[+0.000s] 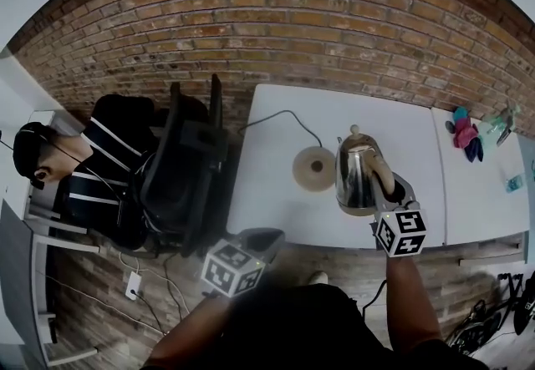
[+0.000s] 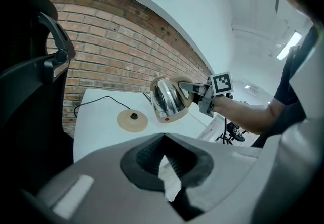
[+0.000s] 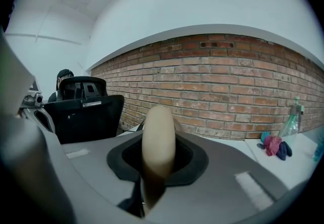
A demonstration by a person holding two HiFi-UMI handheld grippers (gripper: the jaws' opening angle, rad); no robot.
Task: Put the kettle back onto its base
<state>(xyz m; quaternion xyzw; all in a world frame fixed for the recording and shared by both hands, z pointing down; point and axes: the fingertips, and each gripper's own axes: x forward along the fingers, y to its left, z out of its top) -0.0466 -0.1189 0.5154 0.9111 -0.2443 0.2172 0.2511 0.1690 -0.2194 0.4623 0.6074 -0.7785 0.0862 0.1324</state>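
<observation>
A shiny steel kettle (image 1: pixel 356 174) with a beige handle (image 3: pixel 158 139) hangs just to the right of its round beige base (image 1: pixel 314 168), apparently slightly above the white table (image 1: pixel 276 201). My right gripper (image 1: pixel 385 185) is shut on the handle, which fills the space between its jaws (image 3: pixel 158 160). From the left gripper view the kettle (image 2: pixel 168 98) leans a little, with the base (image 2: pixel 132 120) to its left. My left gripper (image 1: pixel 262 237) hovers off the table's front edge, shut (image 2: pixel 164 160) and holding nothing.
A black cord (image 1: pixel 280 117) runs from the base toward the brick wall (image 1: pixel 292 17). A black office chair (image 1: pixel 180 168) and a seated person (image 1: pixel 92 172) are left of the table. The adjoining table at right carries a pink and blue cloth (image 1: pixel 465 132) and a bottle (image 1: pixel 502 122).
</observation>
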